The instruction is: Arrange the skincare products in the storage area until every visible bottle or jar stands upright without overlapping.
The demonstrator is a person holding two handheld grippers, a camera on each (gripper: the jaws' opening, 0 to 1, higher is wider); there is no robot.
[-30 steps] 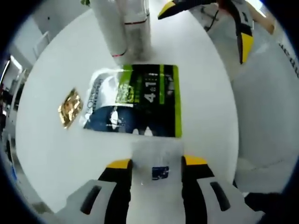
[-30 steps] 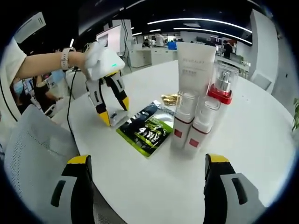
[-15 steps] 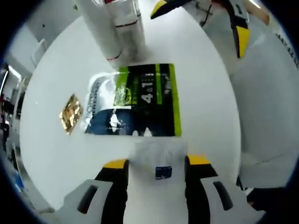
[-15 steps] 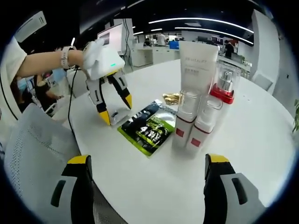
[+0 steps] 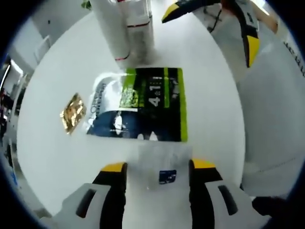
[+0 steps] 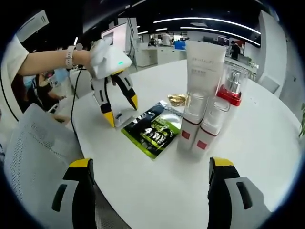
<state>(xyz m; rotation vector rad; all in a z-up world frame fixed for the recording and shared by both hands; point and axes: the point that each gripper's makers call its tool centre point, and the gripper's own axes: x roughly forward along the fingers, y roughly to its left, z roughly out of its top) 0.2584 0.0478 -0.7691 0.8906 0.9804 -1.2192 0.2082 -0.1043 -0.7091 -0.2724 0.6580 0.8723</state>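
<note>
Nearest in the left gripper view, the left gripper (image 5: 157,167) points down at a round, smooth white table (image 5: 52,157), its yellow-tipped black jaws spread apart on either side of a small clear sachet (image 5: 159,167) with a blue square mark that lies flat on the tabletop; whether the tips touch it cannot be told. Just beyond the sachet lies a flat, glossy foil pouch (image 5: 138,102), rectangular, printed in dark blue, black and bright green with white lettering. To its side, apart from it, sits a small crinkled gold foil packet (image 5: 71,112). Farther on stand the bases of a white tube (image 5: 112,28) and a white bottle with a red band (image 5: 138,26), close together. The right gripper's yellow tips (image 5: 250,45) enter beyond them.

In the right gripper view, the right gripper (image 6: 150,171) hangs above the table edge with its jaws spread wide and nothing between them. Beyond it the green pouch lies flat, with the left gripper poised over the sachet, held by a gloved hand (image 6: 97,52) wearing a wristwatch. Beside the pouch two slim white pump bottles (image 6: 200,129) with red bands and clear caps stand upright, touching; behind them rise the tall matte white tube and a clear bottle with a red collar (image 6: 228,86), all upright and tightly grouped.
</note>
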